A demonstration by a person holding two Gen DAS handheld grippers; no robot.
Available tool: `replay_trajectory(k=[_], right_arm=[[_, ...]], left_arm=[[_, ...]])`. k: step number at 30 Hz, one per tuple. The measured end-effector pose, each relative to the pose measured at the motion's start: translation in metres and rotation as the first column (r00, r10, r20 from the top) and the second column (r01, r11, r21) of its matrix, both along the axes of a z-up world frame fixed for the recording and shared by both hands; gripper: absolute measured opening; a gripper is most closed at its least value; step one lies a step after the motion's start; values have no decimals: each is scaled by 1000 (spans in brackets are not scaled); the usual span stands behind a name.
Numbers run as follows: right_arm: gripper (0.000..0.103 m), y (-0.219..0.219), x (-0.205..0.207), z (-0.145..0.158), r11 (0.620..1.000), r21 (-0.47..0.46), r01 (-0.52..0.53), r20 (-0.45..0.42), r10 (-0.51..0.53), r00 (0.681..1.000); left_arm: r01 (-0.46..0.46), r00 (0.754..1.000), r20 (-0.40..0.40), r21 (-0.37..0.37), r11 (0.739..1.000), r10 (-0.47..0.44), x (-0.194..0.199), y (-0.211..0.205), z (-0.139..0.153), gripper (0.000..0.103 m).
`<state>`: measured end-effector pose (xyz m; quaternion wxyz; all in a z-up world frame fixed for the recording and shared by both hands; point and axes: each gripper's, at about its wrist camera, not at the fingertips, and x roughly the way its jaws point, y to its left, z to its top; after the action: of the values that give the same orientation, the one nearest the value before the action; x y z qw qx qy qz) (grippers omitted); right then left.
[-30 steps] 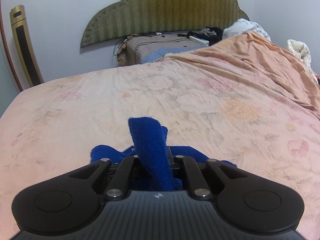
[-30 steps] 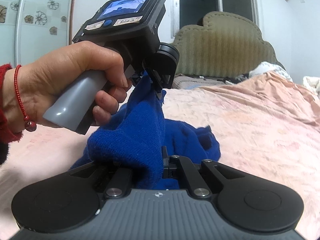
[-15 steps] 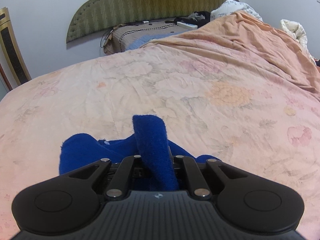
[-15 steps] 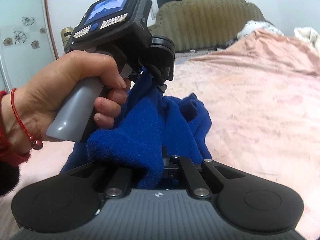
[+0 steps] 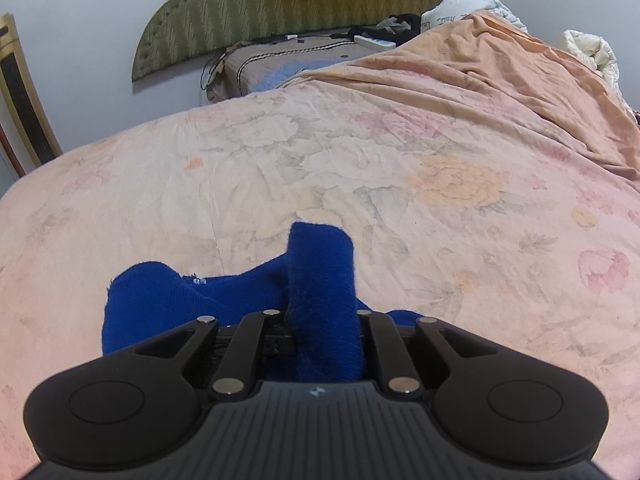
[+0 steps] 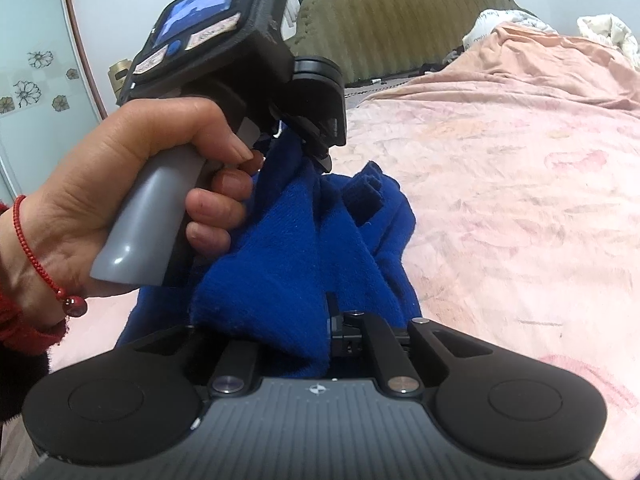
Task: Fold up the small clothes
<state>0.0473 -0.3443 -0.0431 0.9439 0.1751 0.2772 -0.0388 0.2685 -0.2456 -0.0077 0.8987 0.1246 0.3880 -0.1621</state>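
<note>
Both grippers have come lower toward the pink floral bedsheet (image 5: pixel 400 168) since the earlier frame, and more of the blue knitted garment (image 5: pixel 168 300) now lies bunched on it. Left gripper (image 5: pixel 322 320): jaws opening, a fold of blue knit still pinched between them. Right gripper (image 6: pixel 316 332): jaws opening, garment edge between them. Left hand (image 6: pixel 120 192) on a grey handle crowds the right view. Orange quilt (image 5: pixel 500 60) heaped far right; olive padded headboard (image 5: pixel 304 4) beyond. Sheet ahead lies open.
</note>
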Motion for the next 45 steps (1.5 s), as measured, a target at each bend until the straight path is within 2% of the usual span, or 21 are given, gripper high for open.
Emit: replay_trajectory(k=[6, 7, 9, 10, 11, 18, 25, 29, 32, 35, 37, 41, 45], right_arm=[[14, 0, 0, -3, 1000, 1, 3, -4, -3, 1000], [14, 0, 0, -3, 1000, 0, 3, -4, -3, 1000], [17, -1, 1, -3, 1000, 2, 4, -6, -4, 1000], [18, -1, 1, -3, 1000, 4, 5, -7, -5, 1000], [18, -1, 1, -4, 1000, 6, 6, -7, -6, 1000], [18, -7, 0, -7, 999, 41, 12, -10, -12, 1000], [21, -17, -3, -12, 994, 111, 15, -2, -15, 1000], [24, -19, -1, -13, 992, 121, 17, -2, -17, 1000], [28, -20, -2, -13, 991, 131, 20, -3, -20, 1000], [30, -23, -4, -14, 987, 158, 24, -8, -23, 1000], [31, -27, -7, -13, 983, 182, 25, -14, -23, 1000], [36, -34, -19, -11, 979, 204, 19, -17, -16, 1000], [43, -50, -27, -13, 943, 332, 21, -7, -20, 1000]], left_arm=[[3, 1000, -26, -29, 1000, -4, 3, 6, 4, 19], [2, 999, -32, -35, 999, -3, 4, 6, 5, 27], [-1, 999, -33, -51, 999, 0, 5, 9, 7, 48], [-1, 1000, -27, -61, 998, 0, 5, 10, 8, 68], [2, 1000, -14, -71, 997, -3, 5, 11, 11, 80], [3, 995, 98, -56, 998, 3, -6, 19, 35, 81], [-41, 992, 120, -48, 998, 47, -16, 55, 44, 82], [-67, 988, 132, -104, 992, 81, -11, 70, 56, 82], [-80, 989, 106, -197, 977, 103, -7, 83, 66, 82], [-87, 989, 99, -241, 967, 114, -12, 92, 71, 82], [-86, 989, 98, -220, 972, 109, -18, 96, 70, 82], [-53, 990, 127, -126, 991, 69, -46, 108, 57, 82], [-20, 991, 128, -61, 998, 28, -82, 127, 34, 82]])
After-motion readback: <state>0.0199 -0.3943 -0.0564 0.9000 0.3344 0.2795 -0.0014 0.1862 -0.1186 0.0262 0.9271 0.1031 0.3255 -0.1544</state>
